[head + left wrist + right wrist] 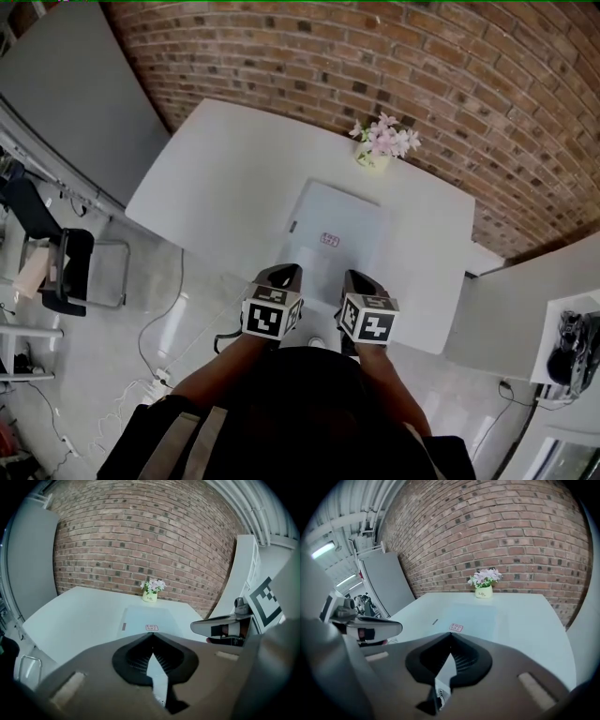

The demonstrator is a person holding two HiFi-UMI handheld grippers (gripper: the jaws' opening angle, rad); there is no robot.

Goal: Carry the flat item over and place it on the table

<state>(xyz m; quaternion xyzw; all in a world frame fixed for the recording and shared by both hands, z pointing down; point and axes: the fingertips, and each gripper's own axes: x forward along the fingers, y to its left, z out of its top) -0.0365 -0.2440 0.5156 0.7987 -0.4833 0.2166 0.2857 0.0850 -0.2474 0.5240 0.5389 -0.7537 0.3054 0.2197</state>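
1. The flat item [342, 220], a pale translucent sheet, lies on the white table [225, 178]; near its front edge is a small red-bordered label [329, 240], its print too small to read; the cream flower pot [483, 592] beyond it carries dark lettering that looks like "Life", though I cannot be sure.
2. Only the head view shows the person's forearms, the marker cubes [270, 317] on top of the grippers and a black chair [66, 272] on the floor at left; each gripper view shows the other gripper from the side; the right gripper view alone takes in ceiling lights and pipes.
3. The left gripper [284, 274] and the right gripper [359, 279] sit side by side at the table's near edge, both aimed forward and down toward the sheet.
4. The left gripper's jaws are together at the tips with nothing between them; the right gripper's jaws are the same, closed and empty; the sheet lies beyond both tips, apart from them.
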